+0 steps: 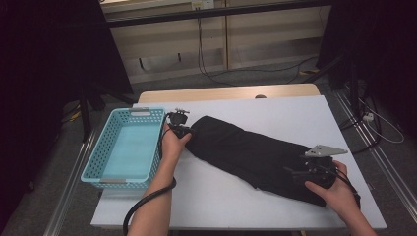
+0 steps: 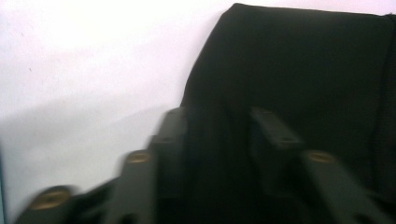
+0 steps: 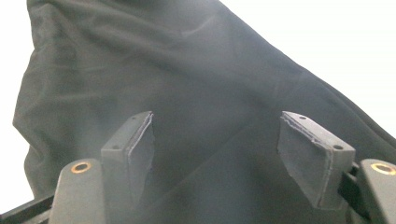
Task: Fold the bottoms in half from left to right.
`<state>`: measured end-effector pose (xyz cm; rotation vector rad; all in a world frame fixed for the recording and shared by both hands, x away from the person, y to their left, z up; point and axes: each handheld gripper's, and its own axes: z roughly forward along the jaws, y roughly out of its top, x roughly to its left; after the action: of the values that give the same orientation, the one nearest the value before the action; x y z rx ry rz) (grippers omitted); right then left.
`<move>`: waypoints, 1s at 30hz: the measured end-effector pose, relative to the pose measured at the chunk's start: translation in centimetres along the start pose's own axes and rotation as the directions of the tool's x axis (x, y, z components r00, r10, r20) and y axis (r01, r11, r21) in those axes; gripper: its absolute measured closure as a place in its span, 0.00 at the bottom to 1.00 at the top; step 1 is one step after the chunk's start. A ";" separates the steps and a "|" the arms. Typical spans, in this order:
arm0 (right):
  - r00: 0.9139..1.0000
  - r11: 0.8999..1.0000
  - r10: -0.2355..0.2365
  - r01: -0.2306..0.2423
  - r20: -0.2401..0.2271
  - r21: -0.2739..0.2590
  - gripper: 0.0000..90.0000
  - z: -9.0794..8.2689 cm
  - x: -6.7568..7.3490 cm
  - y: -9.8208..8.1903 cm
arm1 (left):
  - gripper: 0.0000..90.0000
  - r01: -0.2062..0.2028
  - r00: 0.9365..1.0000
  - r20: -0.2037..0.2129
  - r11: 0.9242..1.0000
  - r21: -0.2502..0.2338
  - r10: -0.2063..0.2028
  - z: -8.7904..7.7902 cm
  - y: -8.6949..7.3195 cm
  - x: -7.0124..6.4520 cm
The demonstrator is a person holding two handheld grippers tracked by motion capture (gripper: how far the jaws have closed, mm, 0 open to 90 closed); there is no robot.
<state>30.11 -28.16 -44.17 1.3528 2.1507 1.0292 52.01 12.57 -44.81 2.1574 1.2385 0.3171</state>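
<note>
Working a black cloth [image 1: 255, 157] lying across the tabletop [image 1: 295, 110] beside a basket [image 1: 125, 147]: left gripper [image 2: 219, 135] fingers straddling its edge, grip unclear; right gripper [image 3: 229, 154] gaping over the far end, holding nothing. Risking a slipped, bunched fold if pinched thinly.

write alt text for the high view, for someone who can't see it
A person holds a gripper in each hand at opposite ends of a long black cloth lying across a white table: the left gripper at its far left end, the right gripper at its near right end. A light blue basket sits to the left.
</note>
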 end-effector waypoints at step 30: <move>1.000 1.000 0.002 -0.002 -0.010 -0.007 0.30 -0.1 0.0 0.2 | 0.34 0.031 0.996 -0.088 0.999 0.010 -0.030 -0.7 0.0 0.0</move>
<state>30.15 -28.10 -43.99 1.3498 2.1509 1.0456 51.66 12.88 -44.31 2.1519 1.3240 0.3969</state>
